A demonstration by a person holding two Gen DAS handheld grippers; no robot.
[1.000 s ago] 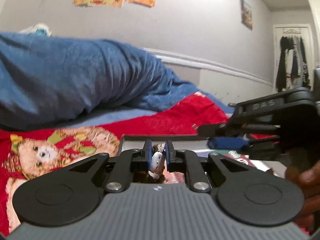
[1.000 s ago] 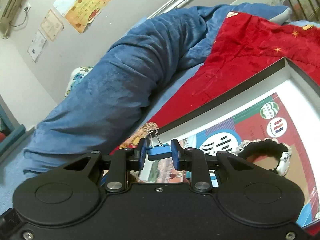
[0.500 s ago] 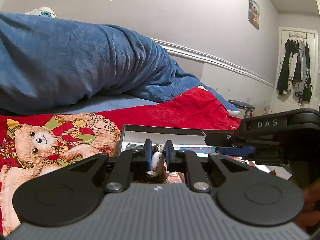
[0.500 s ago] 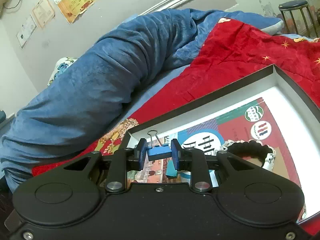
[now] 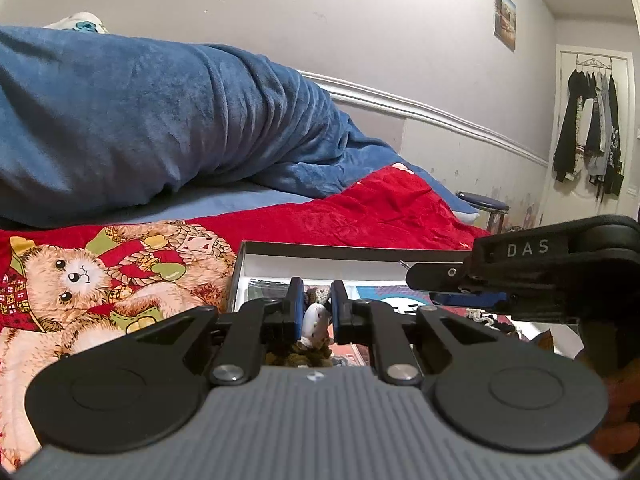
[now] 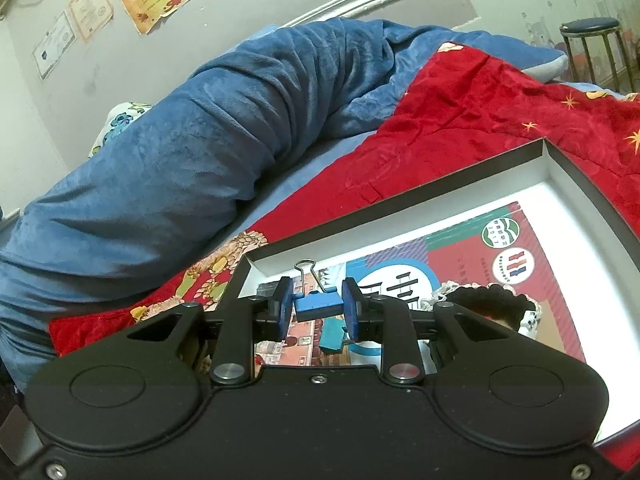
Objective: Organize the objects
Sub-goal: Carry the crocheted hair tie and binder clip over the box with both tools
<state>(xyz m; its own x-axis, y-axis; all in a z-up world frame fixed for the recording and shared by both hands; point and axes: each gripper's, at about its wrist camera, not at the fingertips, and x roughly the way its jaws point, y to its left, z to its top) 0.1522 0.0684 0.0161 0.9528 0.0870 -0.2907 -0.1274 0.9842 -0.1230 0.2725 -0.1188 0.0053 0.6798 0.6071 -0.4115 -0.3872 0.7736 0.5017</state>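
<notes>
My left gripper (image 5: 315, 306) is shut on a small white and brown crocheted toy (image 5: 314, 318), held just above the near-left corner of a shallow dark-rimmed box (image 5: 360, 249). My right gripper (image 6: 316, 306) is shut on a blue binder clip (image 6: 318, 305) with its wire handle pointing up, over the same box (image 6: 400, 216). In the left wrist view the right gripper (image 5: 452, 286) comes in from the right. A colourful booklet (image 6: 480, 256), a black and white crocheted ring (image 6: 496, 300) and a small teal piece (image 6: 332, 336) lie in the box.
The box rests on a red blanket (image 5: 360, 212) with a teddy bear print (image 5: 68, 284). A rolled blue blanket (image 5: 160, 120) lies behind it along the wall. A stool (image 6: 588, 40) stands past the bed's far end, and clothes (image 5: 588, 136) hang on a door.
Both views have shifted a little as the hands turned; the right view rolled so the box shows more fully. Both grips are unchanged.
</notes>
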